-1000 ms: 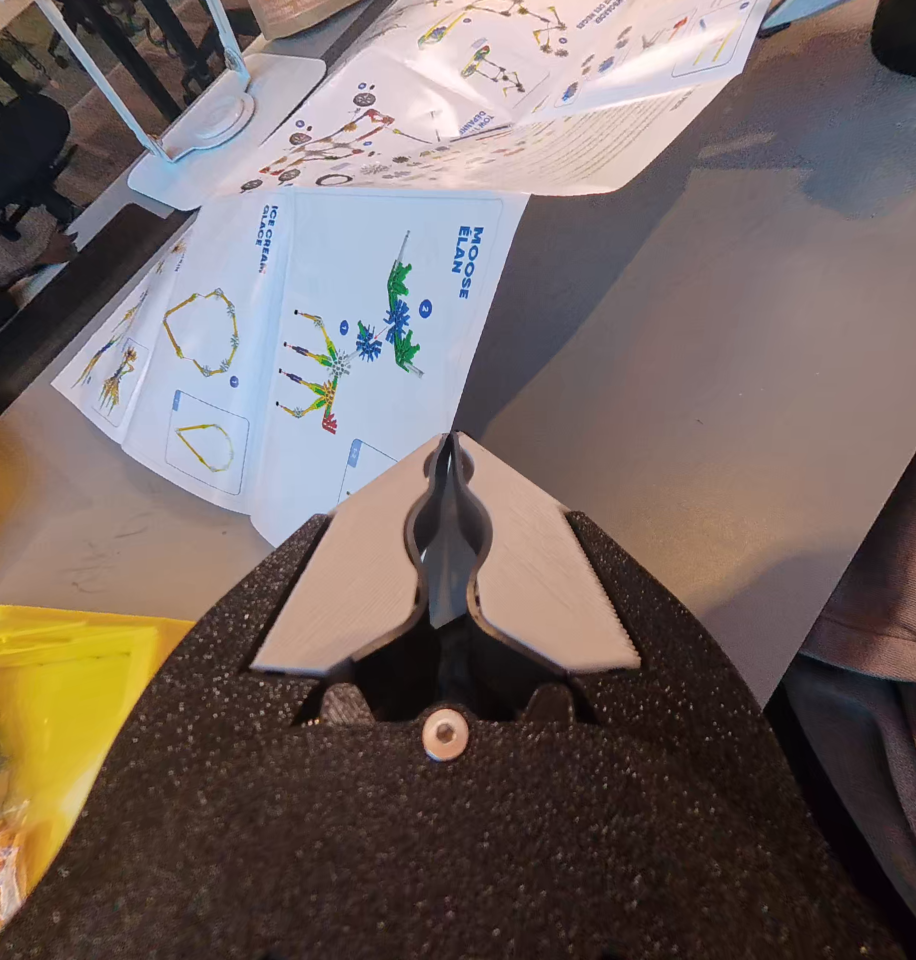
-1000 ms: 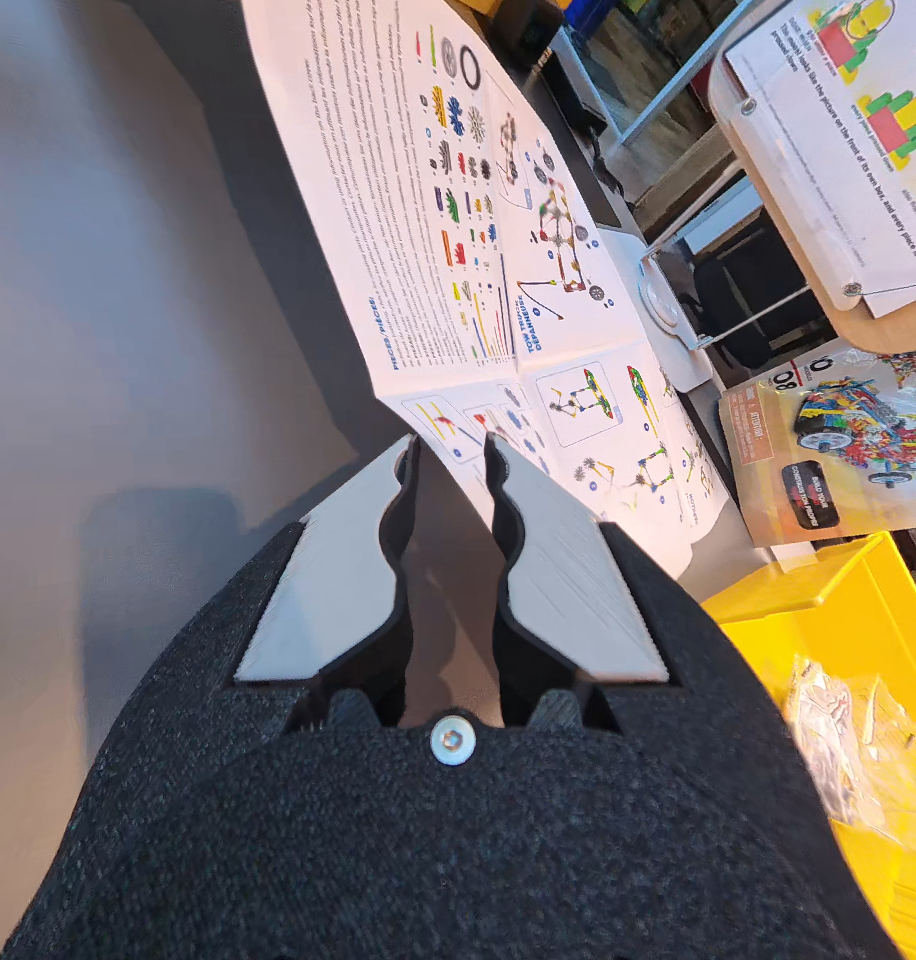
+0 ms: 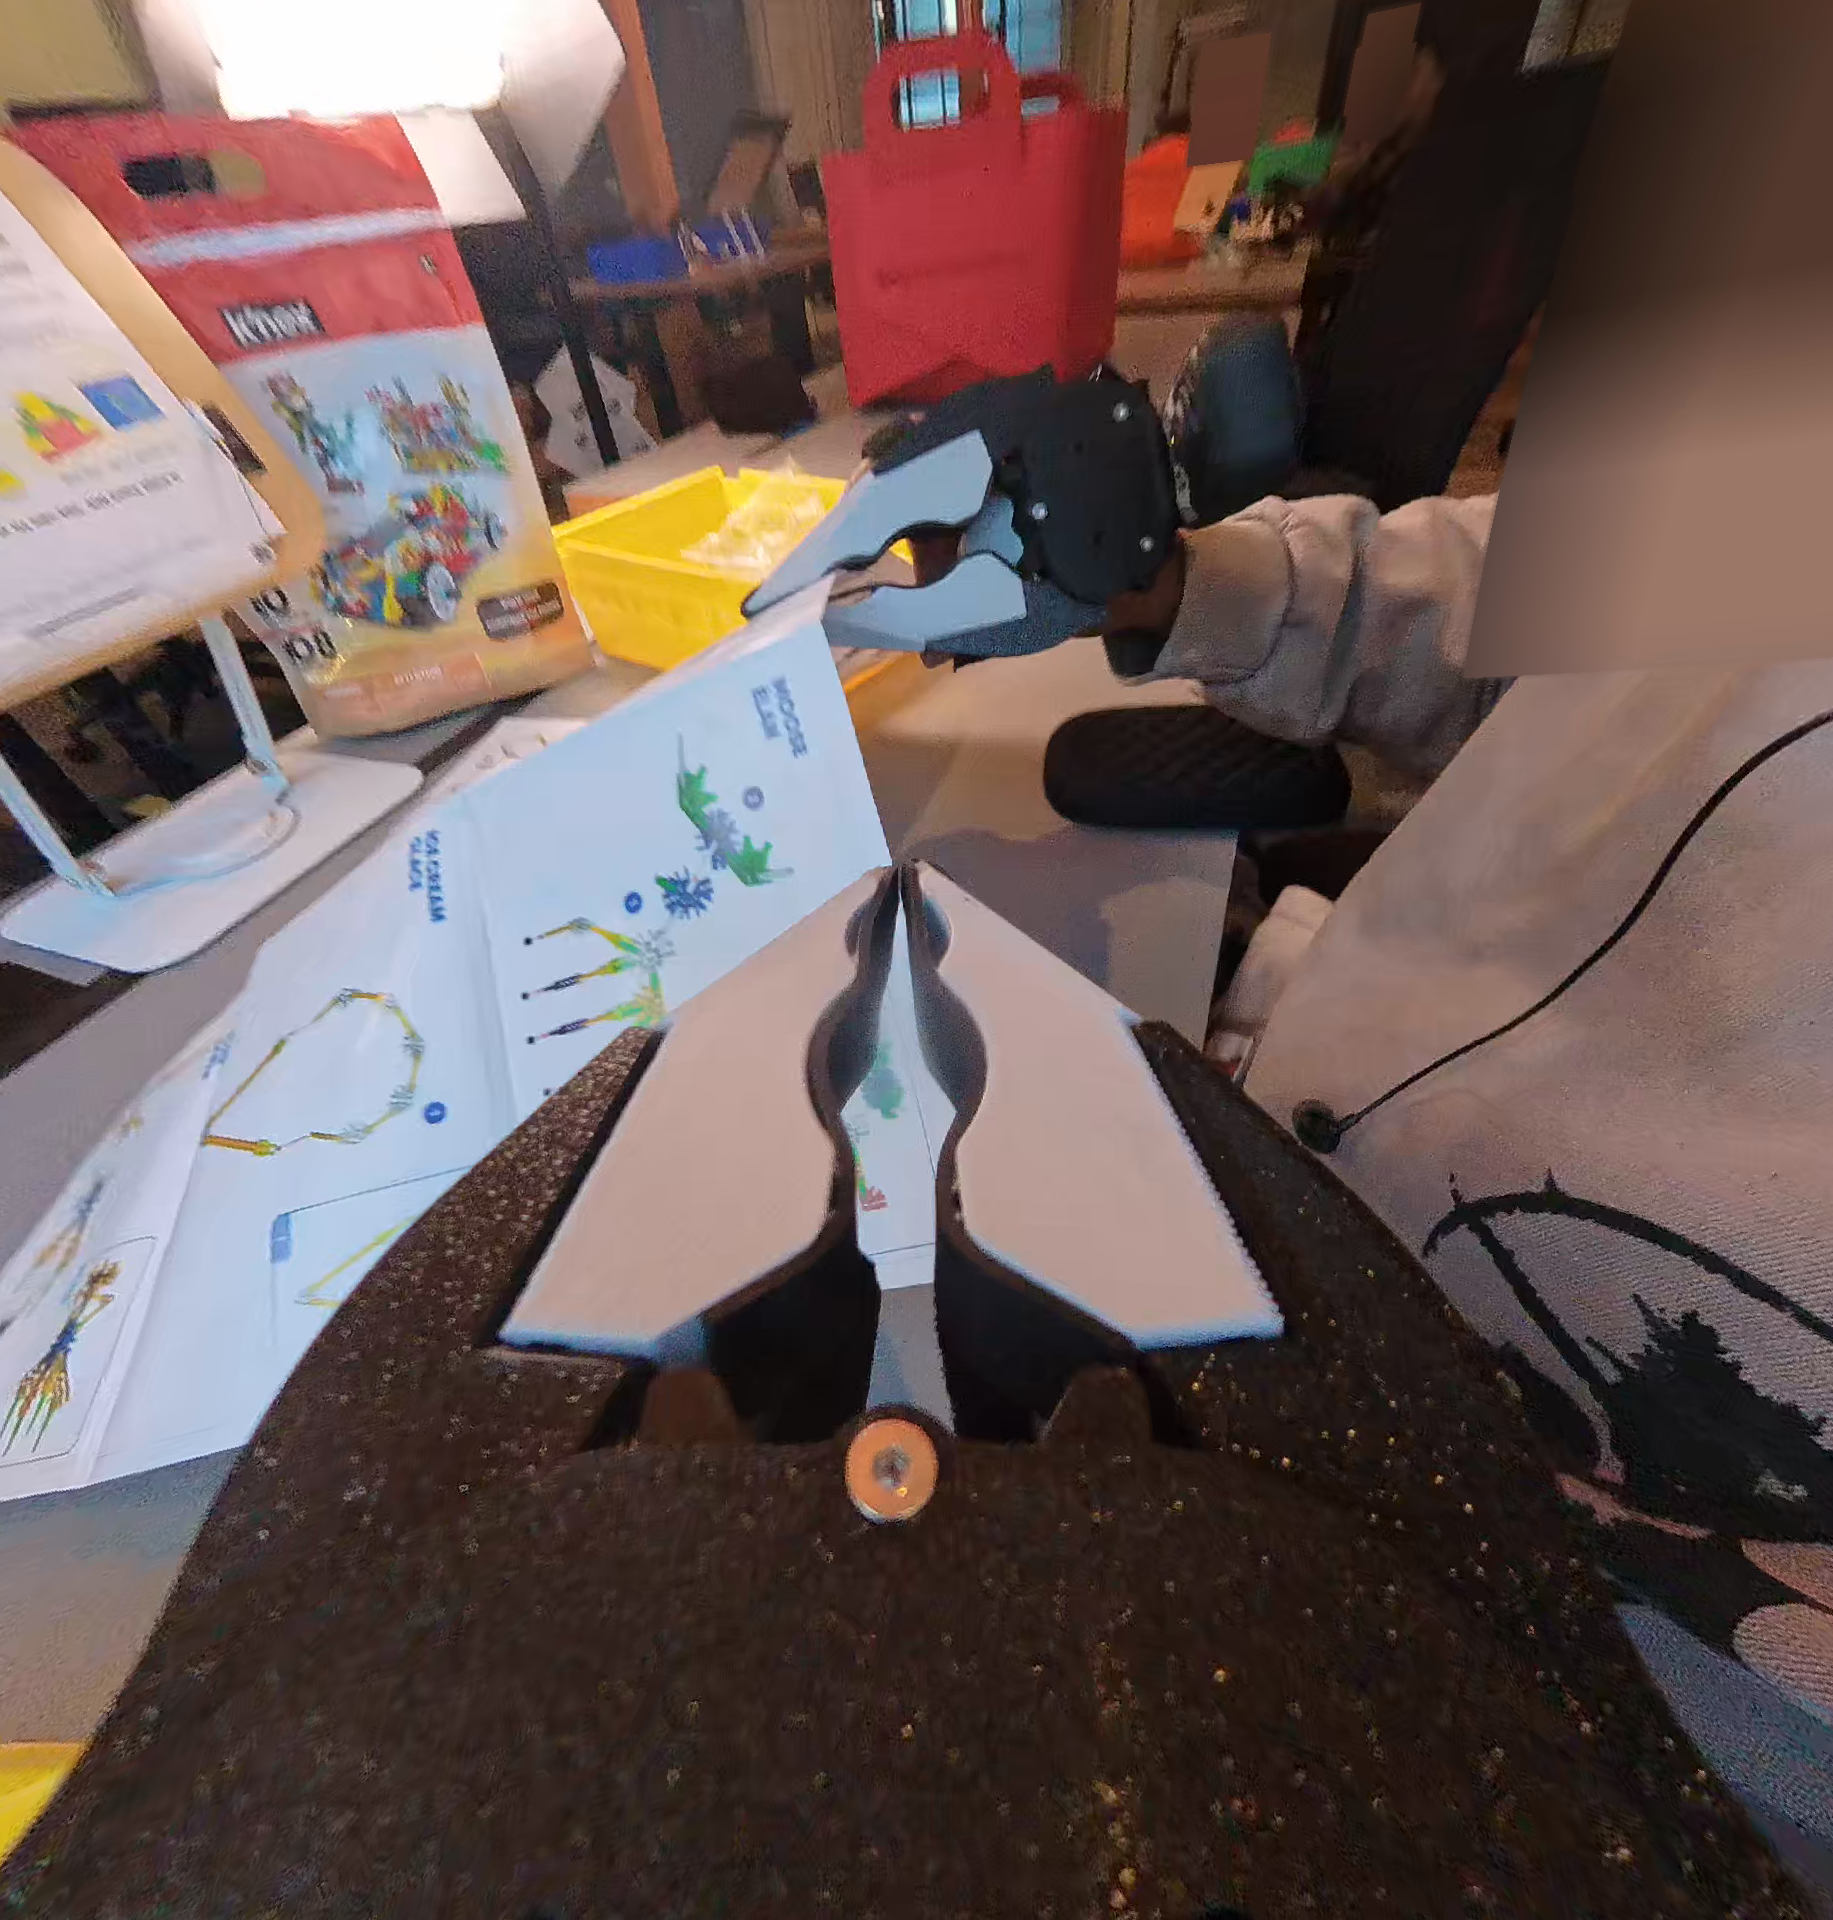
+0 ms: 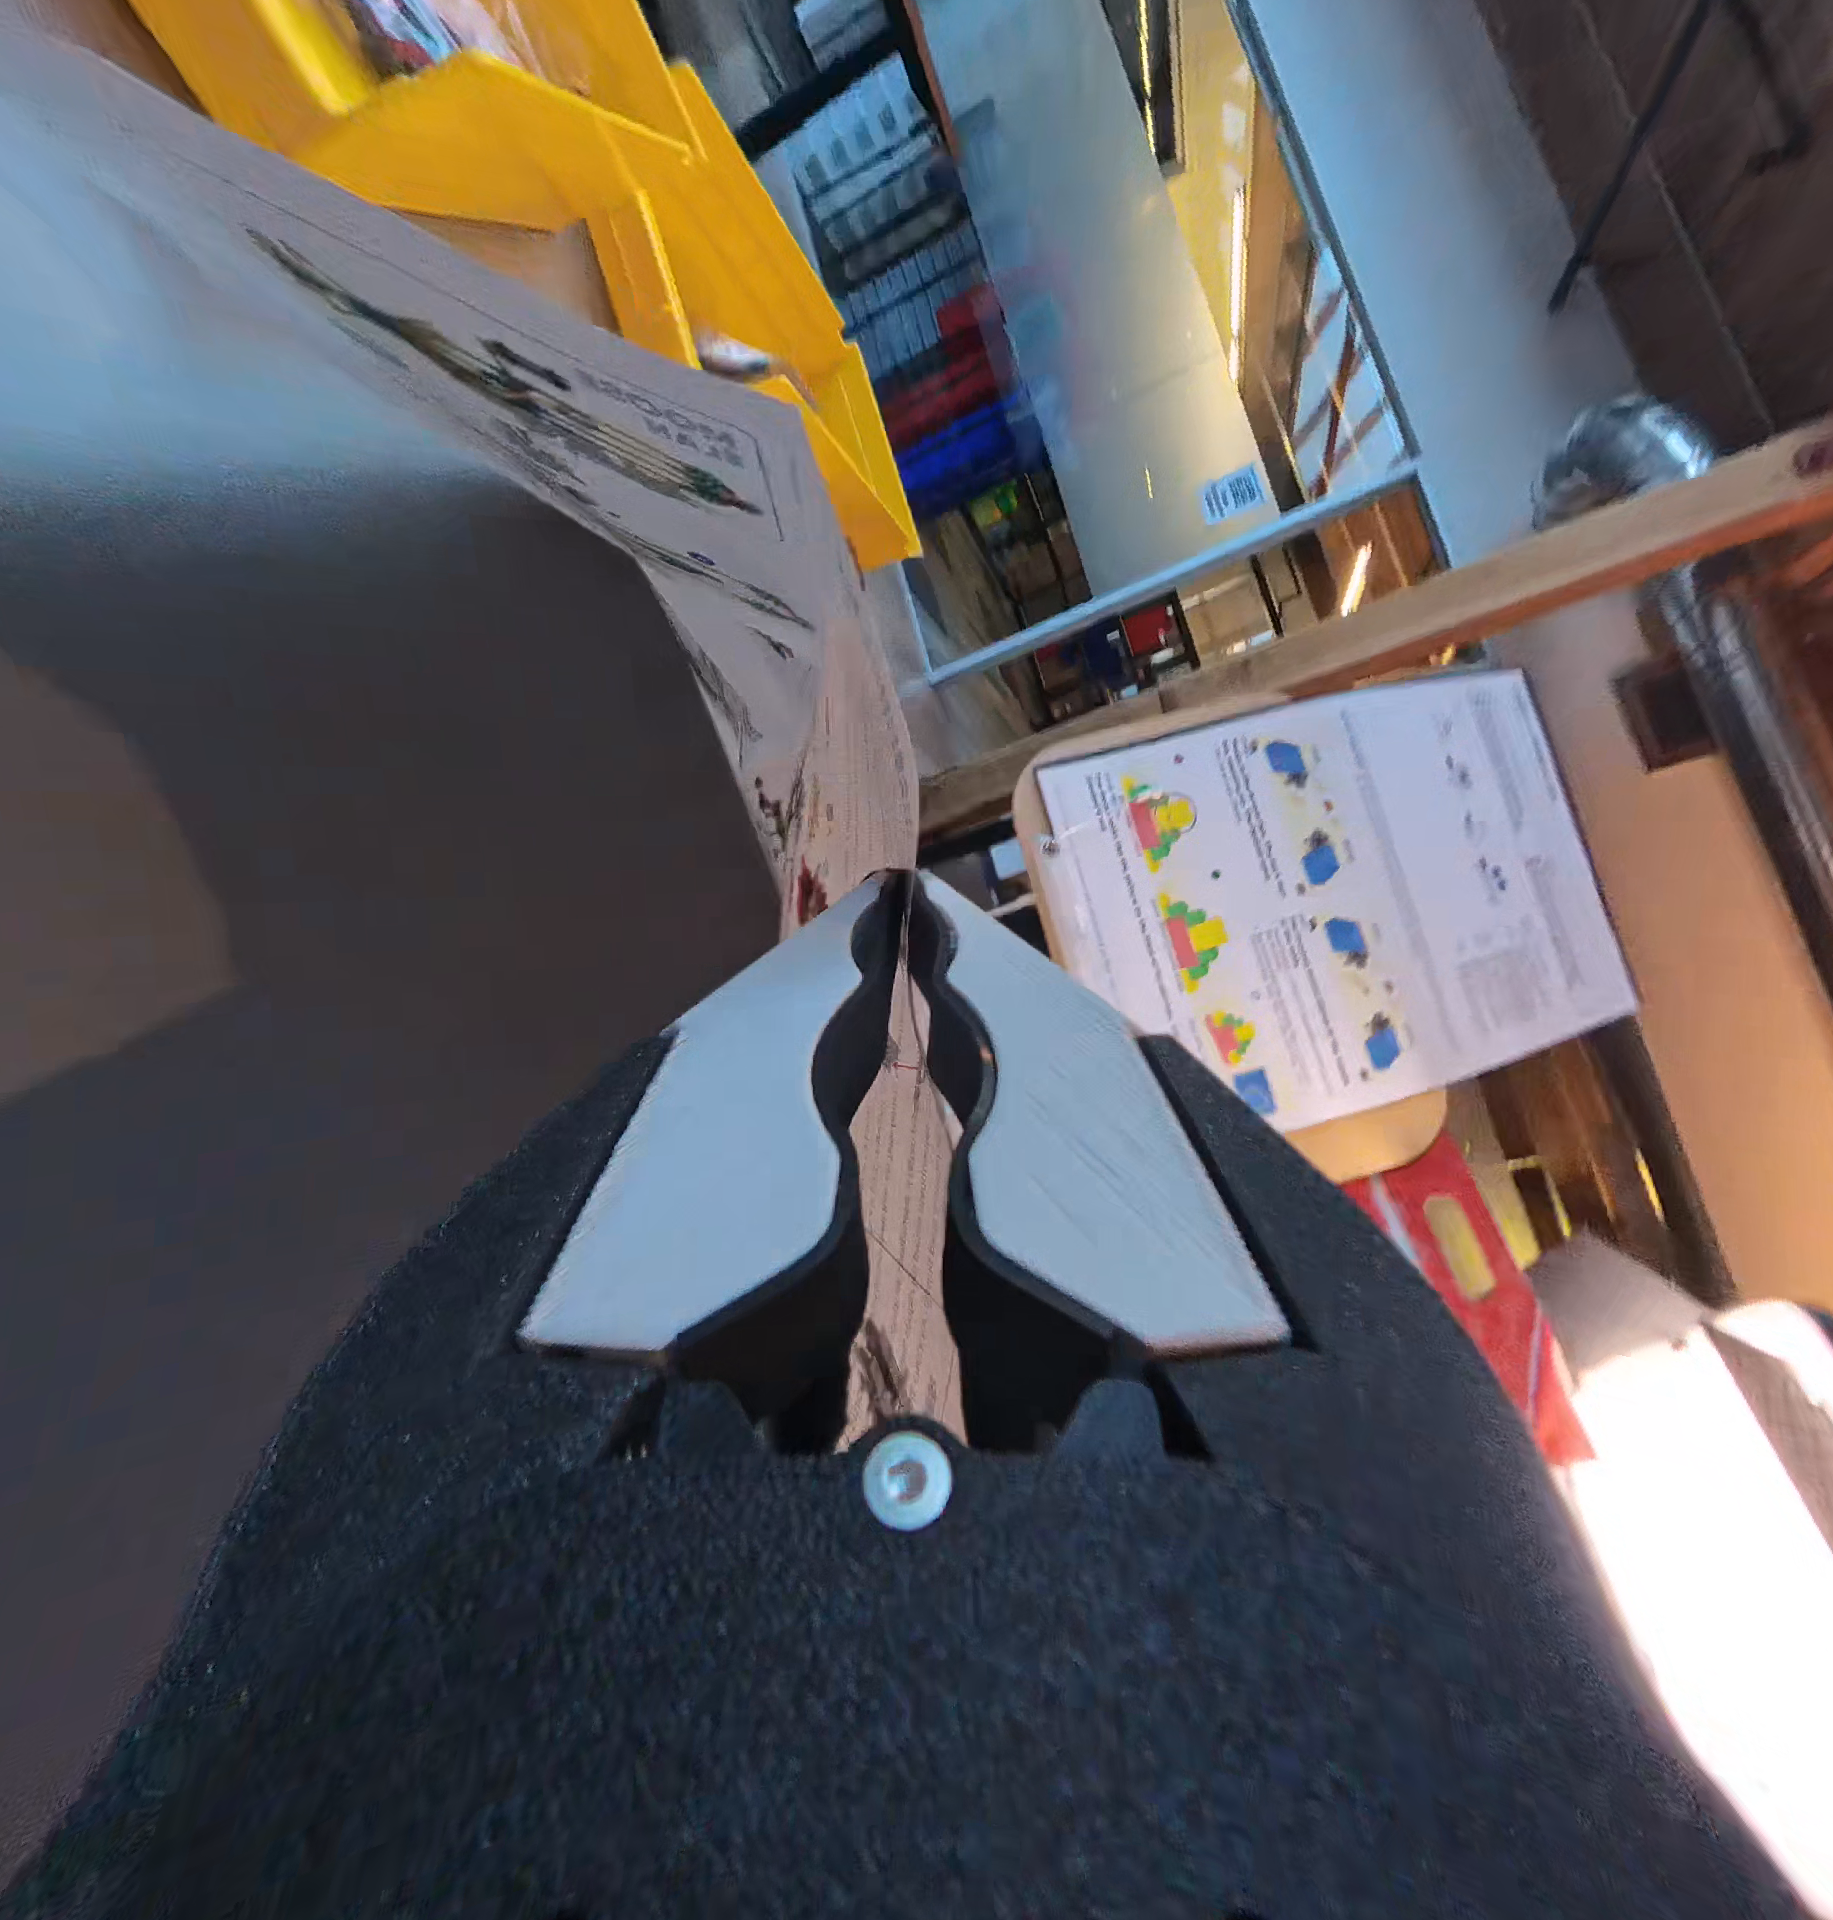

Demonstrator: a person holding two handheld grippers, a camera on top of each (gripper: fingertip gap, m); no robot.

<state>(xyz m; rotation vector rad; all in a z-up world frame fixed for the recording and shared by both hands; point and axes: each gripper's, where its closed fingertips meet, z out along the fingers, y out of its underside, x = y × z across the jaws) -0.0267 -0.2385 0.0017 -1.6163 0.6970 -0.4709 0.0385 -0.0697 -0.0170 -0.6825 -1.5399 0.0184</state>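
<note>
A white folded instruction sheet [image 3: 579, 935] with coloured building diagrams is lifted off the grey table [image 3: 1088, 914]. My left gripper [image 3: 899, 878] is shut on its near edge, and paper shows between the fingers. My right gripper [image 3: 787, 608] shows farther off in the left wrist view, shut on the sheet's far corner. In the right wrist view the right gripper [image 4: 904, 883] pinches the sheet [image 4: 683, 499] edge-on, and the sheet curves away to the upper left.
A yellow bin [image 3: 631, 582] with clear bags and a red toy box [image 3: 372, 468] stand at the back. A board with a printed page [image 3: 60, 468] stands on a white stand [image 3: 195, 862] at the left. A person's grey sleeve [image 3: 1307, 613] is at the right. Spacing between my two grippers at the tips: around 20 centimeters.
The right gripper has shut on the sheet's far edge. Both grippers have risen and tilted, lifting the sheet off the table.
</note>
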